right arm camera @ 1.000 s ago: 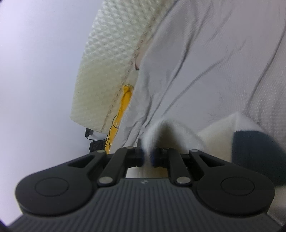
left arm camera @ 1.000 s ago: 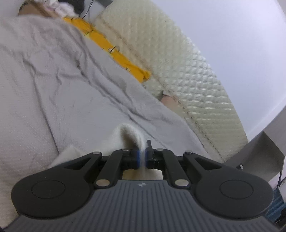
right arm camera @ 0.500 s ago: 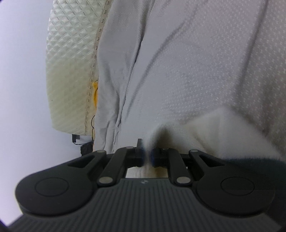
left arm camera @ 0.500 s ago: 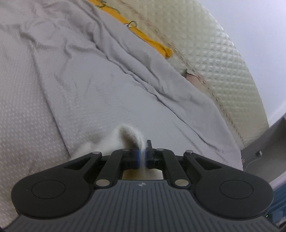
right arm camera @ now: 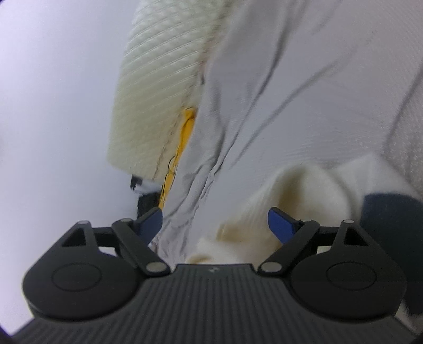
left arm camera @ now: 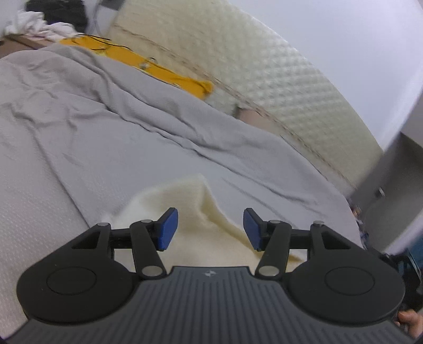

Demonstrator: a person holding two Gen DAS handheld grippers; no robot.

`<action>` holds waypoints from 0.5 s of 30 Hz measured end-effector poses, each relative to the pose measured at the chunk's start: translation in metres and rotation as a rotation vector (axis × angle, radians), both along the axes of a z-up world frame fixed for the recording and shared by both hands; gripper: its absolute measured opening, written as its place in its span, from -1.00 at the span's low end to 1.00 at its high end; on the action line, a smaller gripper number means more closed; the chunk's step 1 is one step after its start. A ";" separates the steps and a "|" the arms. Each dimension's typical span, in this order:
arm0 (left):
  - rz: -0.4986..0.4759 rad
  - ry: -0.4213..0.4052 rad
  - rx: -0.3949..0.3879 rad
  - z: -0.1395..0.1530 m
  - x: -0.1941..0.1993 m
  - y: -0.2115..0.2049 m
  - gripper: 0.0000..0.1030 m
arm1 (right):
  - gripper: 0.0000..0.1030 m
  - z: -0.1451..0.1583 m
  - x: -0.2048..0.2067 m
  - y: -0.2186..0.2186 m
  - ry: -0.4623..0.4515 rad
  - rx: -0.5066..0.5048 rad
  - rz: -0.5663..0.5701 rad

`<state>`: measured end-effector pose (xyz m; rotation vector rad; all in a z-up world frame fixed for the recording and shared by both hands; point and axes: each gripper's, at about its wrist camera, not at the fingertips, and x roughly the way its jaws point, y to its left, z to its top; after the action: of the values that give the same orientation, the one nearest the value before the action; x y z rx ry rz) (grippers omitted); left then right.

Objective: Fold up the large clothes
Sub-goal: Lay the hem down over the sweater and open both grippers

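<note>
both grippers let go of the cream garment on the bed

grey bedding point(left arm camera: 111, 137) covers the mattress, rumpled in long creases, with a quilted cream headboard point(left arm camera: 277, 87) behind it and a yellow strip point(left arm camera: 169, 76) along the gap between them. a pile of white cloth point(left arm camera: 39, 23) sits far off in the corner.

the garment point(left arm camera: 190, 206) is a fluffy cream knit lying on the bedding, right under both tools. in the left wrist view a peak of it stands between the blue pads point(left arm camera: 168, 229) of the left gripper point(left arm camera: 208, 229), but neither pad presses on it. the jaws have just been opening and now stand about half apart, holding nothing.

the right gripper point(right arm camera: 215, 225) has also just been opening and its jaws stand wide. a soft cream hump point(right arm camera: 298, 195) sits ahead, nearer its right pad than its left, and no pad touches it. a dark navy patch point(right arm camera: 391, 211) shows at the far right edge; whether it is part of the same garment i cannot tell.

the relation that counts: the knit lies directly ahead and just below each gripper, the released edge running roughly across from one to the other. neither is clearly nearer. my judgement is that one fold has just been laid down, and the next grasp calls for a fresh edge further along the cloth.
</note>
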<state>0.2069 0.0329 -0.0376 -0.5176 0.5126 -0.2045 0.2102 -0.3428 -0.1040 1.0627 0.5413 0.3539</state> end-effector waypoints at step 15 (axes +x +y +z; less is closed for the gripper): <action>-0.044 0.146 0.347 -0.044 0.018 -0.055 0.18 | -0.36 0.007 0.003 0.085 -0.005 -0.742 0.115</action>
<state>0.2250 -0.0217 -0.0818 -0.1830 0.6869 -0.1162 0.2133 -0.2578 -0.0973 0.3157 0.6598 0.2238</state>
